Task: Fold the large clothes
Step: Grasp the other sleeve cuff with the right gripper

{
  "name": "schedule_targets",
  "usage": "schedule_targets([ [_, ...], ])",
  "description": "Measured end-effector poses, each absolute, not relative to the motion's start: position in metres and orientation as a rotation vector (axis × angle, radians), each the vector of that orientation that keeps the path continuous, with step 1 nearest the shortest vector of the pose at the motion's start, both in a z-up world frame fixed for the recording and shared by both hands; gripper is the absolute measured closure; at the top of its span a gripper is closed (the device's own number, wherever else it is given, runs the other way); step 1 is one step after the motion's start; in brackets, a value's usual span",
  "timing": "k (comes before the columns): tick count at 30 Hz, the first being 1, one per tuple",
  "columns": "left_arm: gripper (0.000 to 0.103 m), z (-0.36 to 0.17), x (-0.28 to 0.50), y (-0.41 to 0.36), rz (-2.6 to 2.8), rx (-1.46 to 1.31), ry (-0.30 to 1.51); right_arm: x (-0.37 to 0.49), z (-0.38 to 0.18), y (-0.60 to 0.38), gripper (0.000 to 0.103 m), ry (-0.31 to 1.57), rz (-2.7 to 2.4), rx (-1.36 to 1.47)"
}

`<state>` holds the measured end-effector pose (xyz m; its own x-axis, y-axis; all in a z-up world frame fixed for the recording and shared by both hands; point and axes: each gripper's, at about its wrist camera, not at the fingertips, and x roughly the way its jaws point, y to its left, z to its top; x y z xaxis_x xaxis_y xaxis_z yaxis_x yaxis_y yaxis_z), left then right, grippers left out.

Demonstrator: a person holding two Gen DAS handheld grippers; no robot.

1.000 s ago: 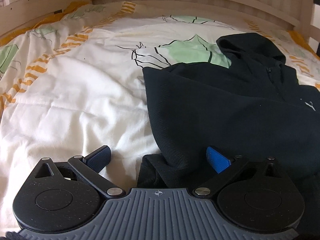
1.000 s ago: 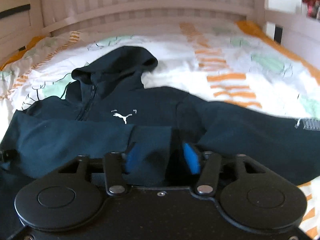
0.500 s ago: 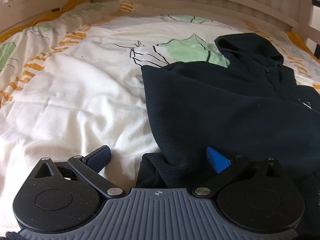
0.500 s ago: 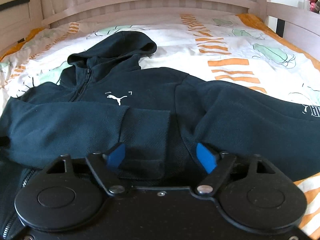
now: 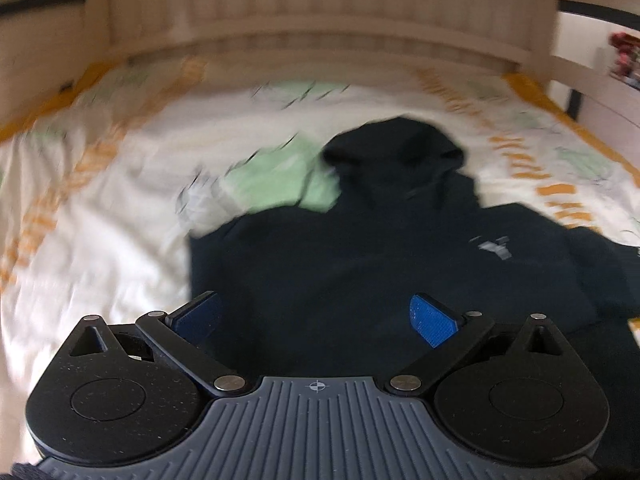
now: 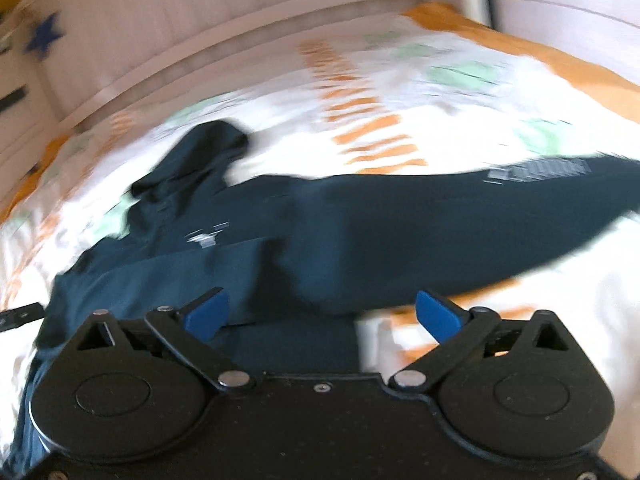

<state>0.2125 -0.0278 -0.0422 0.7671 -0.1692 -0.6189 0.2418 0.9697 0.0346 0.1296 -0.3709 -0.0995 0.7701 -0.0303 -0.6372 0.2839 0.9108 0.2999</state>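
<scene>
Dark navy zip hoodie (image 5: pixel 360 264) is laid flat on the white patterned bedsheet (image 5: pixel 100 240), hood toward the far headboard, so panels can be folded. Left hand-held gripper (image 5: pixel 316 316) and right hand-held gripper (image 6: pixel 322 314) are held spread, empty, above the near hem.

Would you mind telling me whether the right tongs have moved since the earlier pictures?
Yes: the right tongs swung right; the hood now sits farther left.

White duvet (image 5: pixel 120 248) w/ orange & green print; pale slatted bed frame (image 5: pixel 320 4) behind.
</scene>
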Motion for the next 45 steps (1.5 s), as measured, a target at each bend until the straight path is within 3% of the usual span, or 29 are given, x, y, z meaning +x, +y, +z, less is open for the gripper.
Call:
schedule_targets([
  [14, 0.002, -0.042, 0.216, -0.157, -0.425, 0.213, 0.638, 0.112, -0.119, -0.551, 0.002, 0.602, -0.658, 0.754],
  [22, 0.002, -0.063, 0.227, -0.206, -0.466, 0.281, 0.663, 0.129, -0.143, -0.586, 0.002, 0.549, -0.707, 0.835],
  [23, 0.002, -0.065, 0.228, -0.211, -0.47, 0.285, 0.664, 0.129, -0.146, -0.586, 0.006, 0.549, -0.707, 0.827],
  [25, 0.002, -0.071, 0.231, -0.22, -0.48, 0.294, 0.669, 0.128, -0.149, -0.586, 0.032, 0.561, -0.724, 0.802],
  [26, 0.002, -0.075, 0.232, -0.225, -0.486, 0.298, 0.673, 0.127, -0.148, -0.587, 0.039, 0.557, -0.726, 0.801],
  [28, 0.002, -0.08, 0.236, -0.234, -0.496, 0.304, 0.679, 0.12, -0.144, -0.59, 0.072, 0.528, -0.713, 0.823],
  [29, 0.002, -0.083, 0.237, -0.238, -0.503, 0.306, 0.681, 0.117, -0.142, -0.592, 0.076, 0.513, -0.696, 0.833],
  [45, 0.0, -0.132, 0.248, -0.27, -0.503, 0.324, 0.741, 0.11, -0.091, -0.574, 0.078, 0.309, -0.57, 0.636],
])
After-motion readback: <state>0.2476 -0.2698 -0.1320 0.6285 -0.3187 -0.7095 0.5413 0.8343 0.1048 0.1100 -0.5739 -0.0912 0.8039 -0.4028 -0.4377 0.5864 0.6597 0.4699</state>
